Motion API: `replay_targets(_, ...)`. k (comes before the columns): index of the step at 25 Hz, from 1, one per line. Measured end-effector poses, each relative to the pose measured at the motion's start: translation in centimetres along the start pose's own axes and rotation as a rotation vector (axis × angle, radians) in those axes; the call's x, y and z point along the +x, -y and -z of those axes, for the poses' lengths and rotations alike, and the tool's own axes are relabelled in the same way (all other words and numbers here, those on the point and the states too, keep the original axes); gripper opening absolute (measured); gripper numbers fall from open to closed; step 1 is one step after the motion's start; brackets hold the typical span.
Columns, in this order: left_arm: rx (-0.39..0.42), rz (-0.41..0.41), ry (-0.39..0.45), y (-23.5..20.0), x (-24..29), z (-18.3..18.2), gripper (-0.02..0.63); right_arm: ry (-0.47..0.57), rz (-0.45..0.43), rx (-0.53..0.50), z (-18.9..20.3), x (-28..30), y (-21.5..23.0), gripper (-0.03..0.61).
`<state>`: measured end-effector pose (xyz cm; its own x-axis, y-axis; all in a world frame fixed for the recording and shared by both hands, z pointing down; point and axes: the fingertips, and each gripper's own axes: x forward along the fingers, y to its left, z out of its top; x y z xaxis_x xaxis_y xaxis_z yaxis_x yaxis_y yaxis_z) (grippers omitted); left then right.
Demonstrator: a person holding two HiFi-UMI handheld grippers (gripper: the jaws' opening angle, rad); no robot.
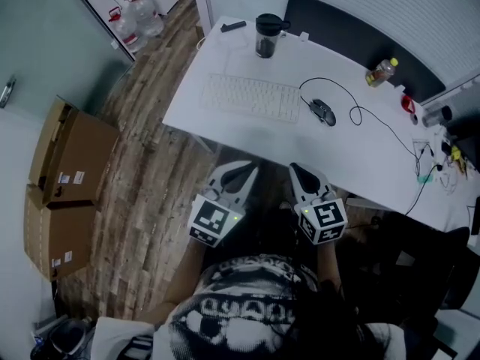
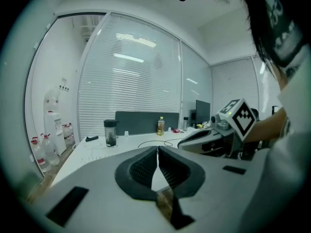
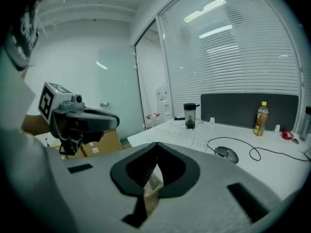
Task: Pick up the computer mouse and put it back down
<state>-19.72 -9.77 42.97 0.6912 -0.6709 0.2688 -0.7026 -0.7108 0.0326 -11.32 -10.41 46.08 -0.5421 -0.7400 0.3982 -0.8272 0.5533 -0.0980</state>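
The computer mouse point(image 1: 322, 112) lies on the white desk point(image 1: 360, 160), right of centre in the upper half of the head view, its black cable point(image 1: 341, 87) looping up behind it and trailing off to the right. Just left of it is a white keyboard point(image 1: 251, 97). Above that, near the far edge, stands a dark tumbler point(image 1: 268, 36). A yellow-capped bottle point(image 1: 381, 73) stands at upper right in front of a dark partition panel point(image 1: 352, 30).

The 2 grippers hang side by side at lower centre, at the desk's near edge and well apart from the mouse. Only bare desktop lies between them and it. The left gripper point(image 1: 241, 171) has its jaws together on nothing, and the right gripper point(image 1: 299, 171) is likewise closed and empty.

At the left edge 2 cardboard boxes point(image 1: 67, 171) are stacked on the wooden floor point(image 1: 150, 171), with water jugs point(image 1: 136, 17) at upper left.
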Motion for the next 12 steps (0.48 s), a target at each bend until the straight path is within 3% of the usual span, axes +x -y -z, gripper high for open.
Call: replay_targets(12,-0.017,0.055,-0.017,-0.4,2.5,0.4,0.009,-0.016,0.118,0.042,1.1,0.1,4.6,-0.006)
